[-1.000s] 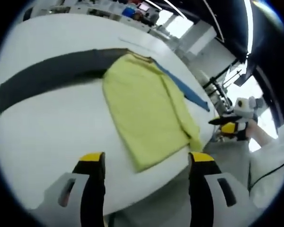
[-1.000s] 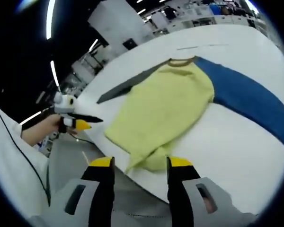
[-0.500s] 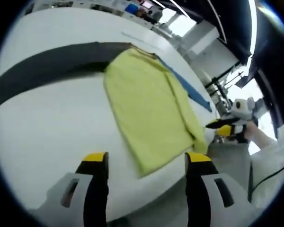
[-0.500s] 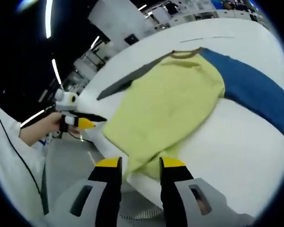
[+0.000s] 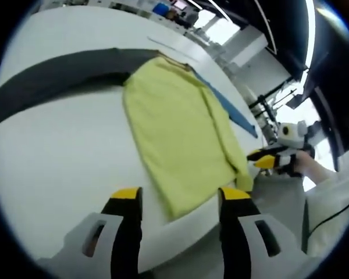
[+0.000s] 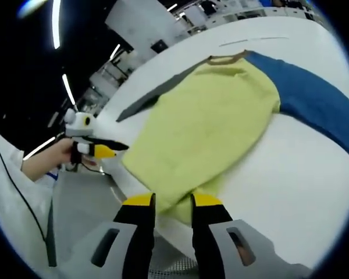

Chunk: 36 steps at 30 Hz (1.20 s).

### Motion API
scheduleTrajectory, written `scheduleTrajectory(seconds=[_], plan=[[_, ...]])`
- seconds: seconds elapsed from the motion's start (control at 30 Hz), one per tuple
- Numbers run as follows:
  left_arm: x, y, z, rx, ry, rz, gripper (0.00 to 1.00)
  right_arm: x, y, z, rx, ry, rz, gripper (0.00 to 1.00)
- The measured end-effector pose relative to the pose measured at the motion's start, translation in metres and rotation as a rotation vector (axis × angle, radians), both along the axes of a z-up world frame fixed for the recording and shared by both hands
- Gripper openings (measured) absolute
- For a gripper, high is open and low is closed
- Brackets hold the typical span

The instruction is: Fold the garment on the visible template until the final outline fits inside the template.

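A yellow garment (image 5: pixel 174 133) with a brown collar lies flat on the white table (image 5: pixel 58 163). Its dark grey sleeve (image 5: pixel 46 75) stretches one way and its blue sleeve (image 5: pixel 230 110) the other. My left gripper (image 5: pixel 179 197) is open at the near table edge, its jaws on either side of the hem corner. In the right gripper view the yellow garment (image 6: pixel 209 128) has its other hem corner between the jaws of my right gripper (image 6: pixel 172 202), which stand narrowly open. The blue sleeve (image 6: pixel 314 110) and grey sleeve (image 6: pixel 151 99) show there too. Each gripper appears in the other's view: the right gripper (image 5: pixel 266 158), the left gripper (image 6: pixel 103 151).
A thin line (image 6: pixel 250 40) marks the table beyond the collar. A person's hand (image 6: pixel 52 157) and white sleeve (image 6: pixel 11 192) hold the left gripper off the table edge. Shelves and equipment (image 5: pixel 163 10) stand behind the table. Grey floor (image 6: pixel 75 197) lies below the edge.
Both pairs of jaws have narrowed, the right more than the left. Both grippers have come closer to the garment's hem at the table edge.
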State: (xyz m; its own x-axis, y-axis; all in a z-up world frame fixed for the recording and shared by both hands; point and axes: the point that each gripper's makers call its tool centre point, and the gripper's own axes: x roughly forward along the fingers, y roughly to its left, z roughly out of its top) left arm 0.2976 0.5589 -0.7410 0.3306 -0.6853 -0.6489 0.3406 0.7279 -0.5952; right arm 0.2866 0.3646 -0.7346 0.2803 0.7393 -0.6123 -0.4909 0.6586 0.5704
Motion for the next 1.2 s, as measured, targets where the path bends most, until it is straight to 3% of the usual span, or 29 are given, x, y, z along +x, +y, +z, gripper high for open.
scheduleTrajectory(seconds=[0.63,1.2], plan=[[0.003,-0.005,-0.008,-0.019,0.036,0.011,0.29,0.007,0.004,-0.006,-0.013,0.000,-0.003,0.13],[0.004,-0.003,-0.017,0.040,0.060,0.024,0.04,0.011,0.007,-0.009,-0.019,-0.013,-0.011,0.02]])
